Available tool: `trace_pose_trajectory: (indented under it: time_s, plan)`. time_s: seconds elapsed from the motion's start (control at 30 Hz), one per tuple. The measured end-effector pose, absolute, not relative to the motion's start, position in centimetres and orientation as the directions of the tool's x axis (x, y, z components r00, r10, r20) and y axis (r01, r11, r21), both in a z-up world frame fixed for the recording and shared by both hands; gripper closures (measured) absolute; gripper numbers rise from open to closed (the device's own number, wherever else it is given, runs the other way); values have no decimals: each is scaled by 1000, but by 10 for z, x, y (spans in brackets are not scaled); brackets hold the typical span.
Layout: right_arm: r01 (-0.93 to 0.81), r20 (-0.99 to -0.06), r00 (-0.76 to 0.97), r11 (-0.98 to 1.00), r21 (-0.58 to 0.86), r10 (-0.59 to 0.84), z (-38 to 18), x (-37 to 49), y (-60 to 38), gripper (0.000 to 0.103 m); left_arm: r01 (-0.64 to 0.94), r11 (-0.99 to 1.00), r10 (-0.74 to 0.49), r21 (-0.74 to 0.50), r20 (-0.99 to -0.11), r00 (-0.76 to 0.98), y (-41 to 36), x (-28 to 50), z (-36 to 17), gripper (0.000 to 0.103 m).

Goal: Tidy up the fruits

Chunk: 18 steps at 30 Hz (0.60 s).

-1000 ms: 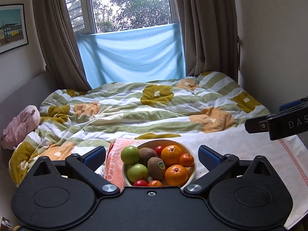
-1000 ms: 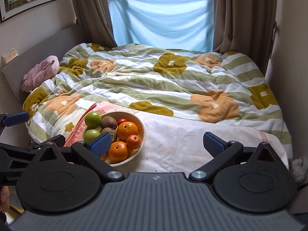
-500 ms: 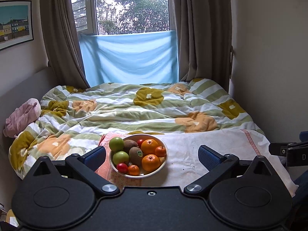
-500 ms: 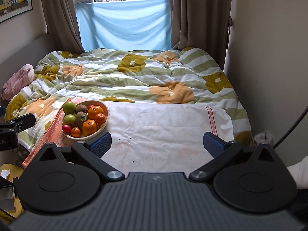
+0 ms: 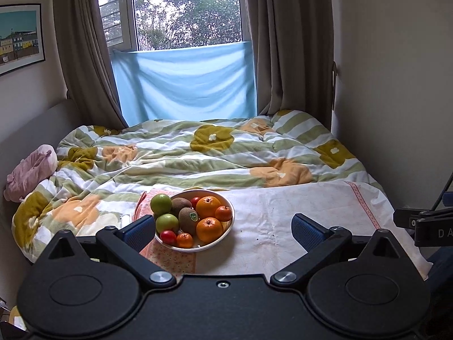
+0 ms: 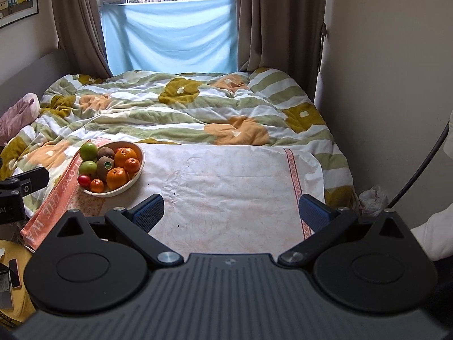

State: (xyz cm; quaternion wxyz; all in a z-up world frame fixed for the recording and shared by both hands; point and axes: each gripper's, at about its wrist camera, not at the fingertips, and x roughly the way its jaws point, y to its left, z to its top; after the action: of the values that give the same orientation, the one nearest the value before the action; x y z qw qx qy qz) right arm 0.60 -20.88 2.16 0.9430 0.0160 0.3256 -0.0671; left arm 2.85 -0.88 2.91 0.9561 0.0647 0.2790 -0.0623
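Both the left gripper (image 5: pixel 223 228) and right gripper (image 6: pixel 230 211) are hovering spread and empty, so approaching the lower-left fruit bowl (image 6: pixel 135 182) slowly seems wise.

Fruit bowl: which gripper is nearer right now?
Left. The left gripper sits right before the fruit bowl; the right gripper faces bare cloth, bowl off to its left.

Daylit window (image 5: pixel 187 11) behind curtains (image 5: pixel 286 42), above quilted bed (image 5: pixel 198 158).
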Motion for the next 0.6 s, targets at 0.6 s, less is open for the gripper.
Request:
trace_pose_trajectory:
  time_s: [0.6]
  plan:
    - [156, -618, 774, 988, -17, -133, 22, 14, -211, 0, 158, 983, -82, 97, -533, 842, -11, 36, 30, 0]
